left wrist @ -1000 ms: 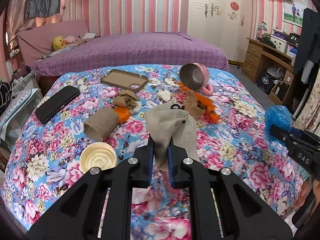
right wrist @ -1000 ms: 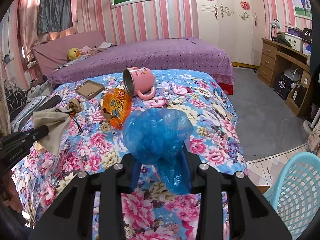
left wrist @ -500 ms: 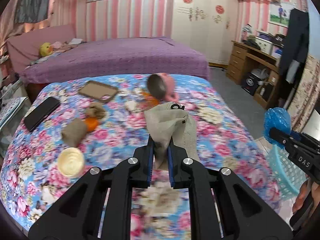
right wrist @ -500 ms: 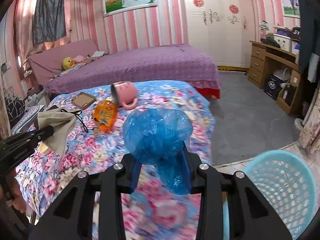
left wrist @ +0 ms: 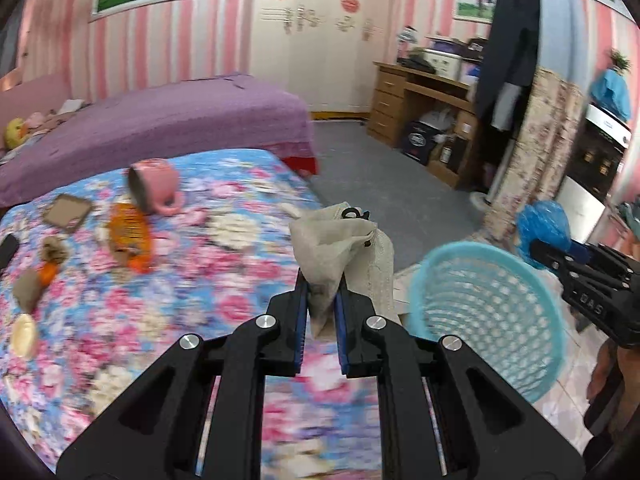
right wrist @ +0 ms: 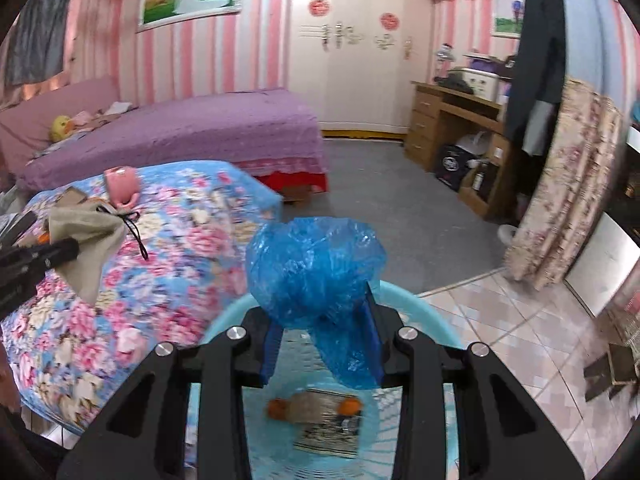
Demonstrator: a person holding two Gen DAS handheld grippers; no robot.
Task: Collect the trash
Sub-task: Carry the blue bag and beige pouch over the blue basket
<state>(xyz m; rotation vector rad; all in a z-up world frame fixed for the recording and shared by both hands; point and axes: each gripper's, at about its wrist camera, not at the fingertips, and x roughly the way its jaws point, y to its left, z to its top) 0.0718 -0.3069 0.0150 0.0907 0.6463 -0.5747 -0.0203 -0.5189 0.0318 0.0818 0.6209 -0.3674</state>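
Note:
My left gripper is shut on a beige drawstring cloth pouch, held above the floral bed's right edge; the pouch also shows in the right wrist view. My right gripper is shut on a crumpled blue plastic bag and holds it over the light-blue mesh basket. The basket stands on the floor right of the bed. Inside it lie a packet with orange ends and a printed wrapper. The blue bag also shows in the left wrist view.
On the floral bedspread lie a pink mug, an orange snack bag, a brown phone case, crumpled brown paper, a paper cup and a round lid. A wooden desk stands far right.
Both grippers swung right, off the bed toward the floor. The basket has come under the right gripper and beside the left one. Both holds are unchanged.

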